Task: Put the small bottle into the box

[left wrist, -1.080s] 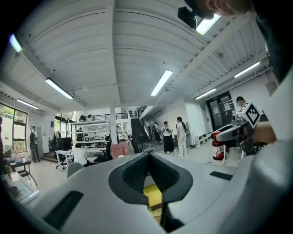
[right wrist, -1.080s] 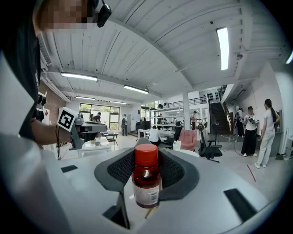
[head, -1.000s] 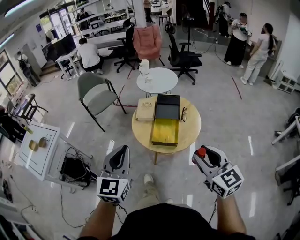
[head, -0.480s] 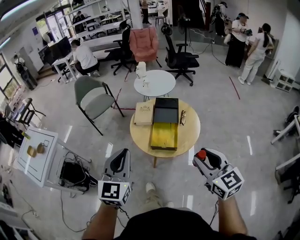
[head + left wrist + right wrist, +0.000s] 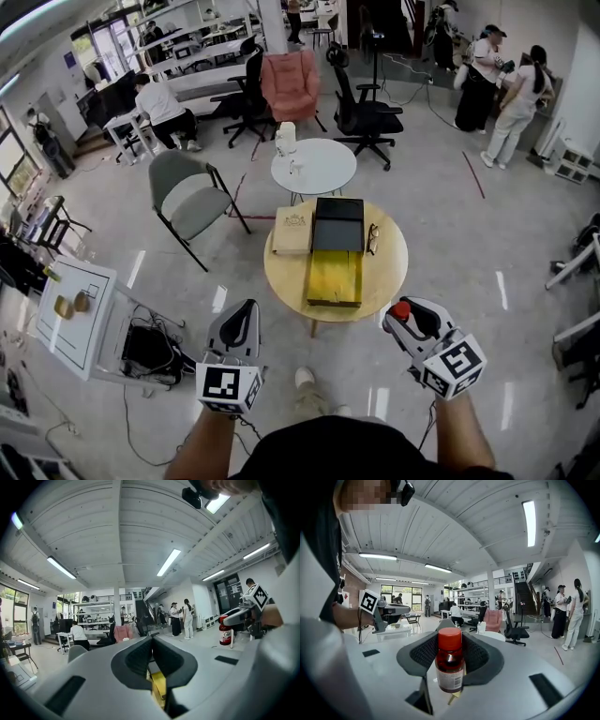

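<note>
1. Right gripper (image 5: pixel 450 638). In the right gripper view we see both jaws clamped on the small bottle (image 5: pixel 450 667), one pad on each side just under its red cap. The bottle stands upright between them. Its body is dark red, and a white label wraps the lower part. The label carries fine print that we cannot read.

2. Left gripper (image 5: pixel 151 640). In the left gripper view the jaws meet tip to tip with nothing between them.

3. Position of the bottle. The head view shows only the red cap at the tip of the right gripper. The bottle is held in the air just short of the near edge of the round wooden table (image 5: pixel 283 274), apart from the box (image 5: pixel 335 278). The box lies open on the table, with its yellow inside towards us and its black half beyond.

4. Other items on the table. A flat tan case (image 5: pixel 292 232) lies just left of the black half. We see an emblem on its lid but cannot make out the lettering. A pair of glasses (image 5: pixel 372 240) lies to the right.

5. Cross-view notes. The left gripper view shows the bottle from the side, at the right, with a red mark on its white label. Each gripper's cube carries black-and-white square patterns and no letters.
</note>
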`<state>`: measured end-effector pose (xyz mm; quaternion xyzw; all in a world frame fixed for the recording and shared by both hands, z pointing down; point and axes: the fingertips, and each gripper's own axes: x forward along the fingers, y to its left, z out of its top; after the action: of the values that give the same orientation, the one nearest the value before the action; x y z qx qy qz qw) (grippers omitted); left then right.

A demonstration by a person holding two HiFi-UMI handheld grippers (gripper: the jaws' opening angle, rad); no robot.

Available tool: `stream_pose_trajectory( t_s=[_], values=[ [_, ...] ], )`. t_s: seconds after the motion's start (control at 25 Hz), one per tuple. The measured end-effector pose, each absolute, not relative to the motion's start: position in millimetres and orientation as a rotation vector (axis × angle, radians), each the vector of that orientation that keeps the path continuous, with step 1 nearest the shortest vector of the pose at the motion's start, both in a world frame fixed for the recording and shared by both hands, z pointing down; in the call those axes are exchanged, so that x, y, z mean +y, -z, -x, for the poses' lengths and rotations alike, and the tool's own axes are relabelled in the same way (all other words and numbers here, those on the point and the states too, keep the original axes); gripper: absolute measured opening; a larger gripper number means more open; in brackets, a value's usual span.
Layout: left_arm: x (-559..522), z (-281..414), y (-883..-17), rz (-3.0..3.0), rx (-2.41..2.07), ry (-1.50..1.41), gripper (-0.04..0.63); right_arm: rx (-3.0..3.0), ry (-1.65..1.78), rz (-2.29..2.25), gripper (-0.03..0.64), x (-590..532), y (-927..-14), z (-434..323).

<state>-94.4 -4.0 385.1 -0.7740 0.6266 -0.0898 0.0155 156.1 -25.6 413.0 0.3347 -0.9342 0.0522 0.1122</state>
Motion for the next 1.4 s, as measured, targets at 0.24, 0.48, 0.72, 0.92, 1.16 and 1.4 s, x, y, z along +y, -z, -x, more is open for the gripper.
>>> stream_pose_trajectory(
  t_s=[0.24, 0.48, 0.72, 0.92, 1.16, 1.4],
  values=[
    [-32.6, 94.7, -391.7, 2.438, 1.912, 0.300, 0.018, -2.725, -0.174, -0.996, 0.166, -50.8, -419.7, -150.7],
    [-70.0, 98.1, -400.7, 2.469, 1.889, 0.323, 0.018, -2.698, -0.202, -1.012, 0.166, -77.4, -428.9, -146.4],
    [-103.3, 104.1, -404.5, 2.495, 1.867, 0.325, 0.018, -2.682, -0.221, -1.019, 0.166, -104.2, -432.3, -138.0],
    [-124.7, 115.4, -404.9, 2.495, 1.867, 0.331, 0.018, -2.678, -0.226, -1.021, 0.166, -124.0, -433.1, -127.5],
    [-144.5, 136.3, -407.1, 2.480, 1.882, 0.328, 0.018, -2.675, -0.227, -1.016, 0.166, -141.0, -438.1, -110.7],
    [-165.9, 141.5, -405.2, 2.504, 1.848, 0.326, 0.018, -2.672, -0.232, -1.017, 0.166, -156.6, -435.1, -94.9]
  ],
)
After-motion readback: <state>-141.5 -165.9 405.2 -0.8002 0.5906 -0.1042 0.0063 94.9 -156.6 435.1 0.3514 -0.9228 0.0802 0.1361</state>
